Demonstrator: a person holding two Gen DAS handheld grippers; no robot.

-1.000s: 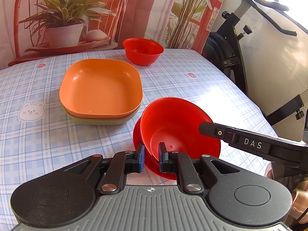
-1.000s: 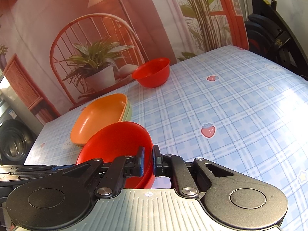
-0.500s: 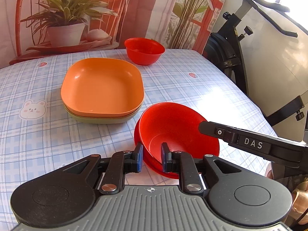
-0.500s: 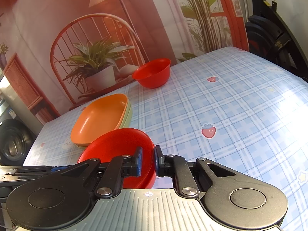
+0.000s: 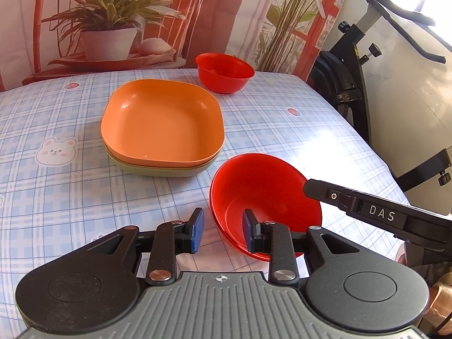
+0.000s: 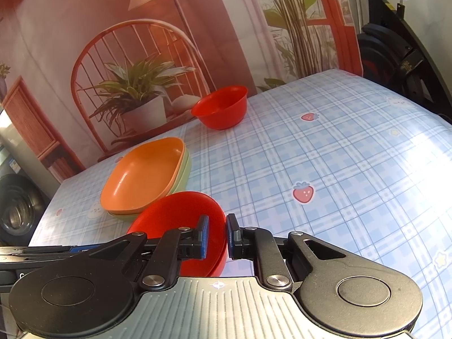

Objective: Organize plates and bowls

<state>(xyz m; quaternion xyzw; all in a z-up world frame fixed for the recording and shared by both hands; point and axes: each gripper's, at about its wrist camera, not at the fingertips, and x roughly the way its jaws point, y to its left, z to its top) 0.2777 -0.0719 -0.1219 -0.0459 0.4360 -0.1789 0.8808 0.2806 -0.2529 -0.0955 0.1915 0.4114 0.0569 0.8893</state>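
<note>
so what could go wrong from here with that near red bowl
1. The left gripper is open but straddles the near red bowl's rim, one finger inside; pulling away sideways could drag or tip the bowl.
2. The right gripper pinches only the thin rim, so the bowl may slip or swing if lifted.
3. The bowl sits close beside the orange plate stack; a sweep could knock that.

green plate (image 5: 158,171) mostly hidden under orange plate (image 5: 162,121)
</note>
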